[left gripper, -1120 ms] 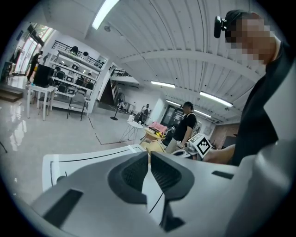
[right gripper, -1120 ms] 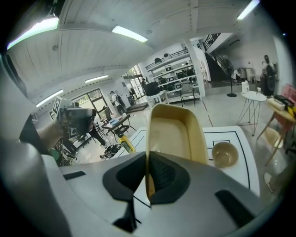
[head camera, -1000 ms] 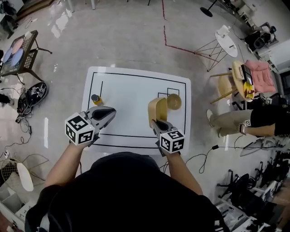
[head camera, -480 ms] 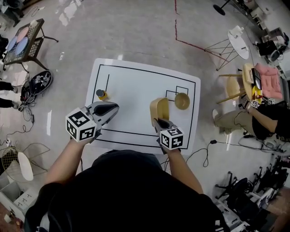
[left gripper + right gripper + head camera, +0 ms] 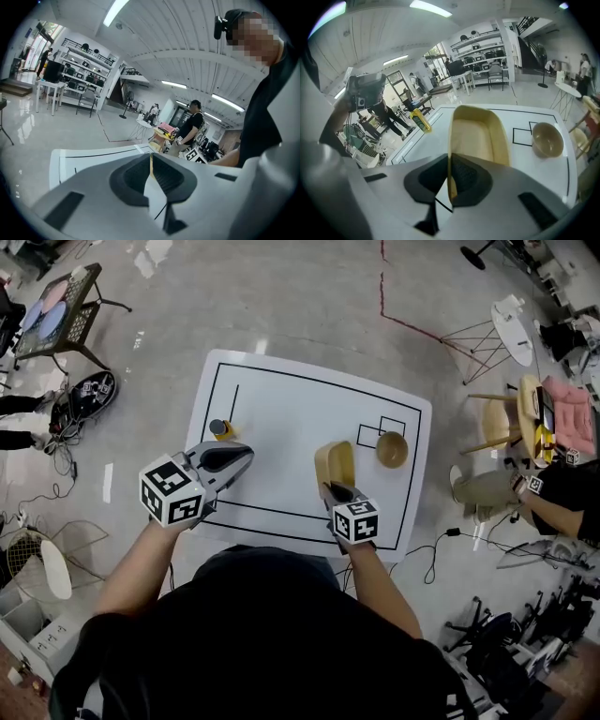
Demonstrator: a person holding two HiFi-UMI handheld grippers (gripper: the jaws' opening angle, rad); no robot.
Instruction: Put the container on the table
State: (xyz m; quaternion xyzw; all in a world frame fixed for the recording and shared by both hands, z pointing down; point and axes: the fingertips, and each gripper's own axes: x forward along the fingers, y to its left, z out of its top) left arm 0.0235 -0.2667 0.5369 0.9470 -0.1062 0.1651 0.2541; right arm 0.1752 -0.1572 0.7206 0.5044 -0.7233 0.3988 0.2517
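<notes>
Pinching the near rim of the pale yellow oblong plastic container (image 5: 476, 133) w/ my right gripper (image 5: 451, 171), tilted on edge over the white table (image 5: 281, 409). Looks light, stiff, prob slick; rim grip seems adequate. Left gripper (image 5: 151, 164) fingers pressed together, empty.

Glossy grey floor (image 5: 281, 306), cluttered shelves (image 5: 84, 65)

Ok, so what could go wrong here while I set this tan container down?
The right tongs pinch only one thin rim of the tan oblong container, so it may swivel or slip out. The round tan bowl sits to its right on the white table; a sideways swing could knock it.
</notes>
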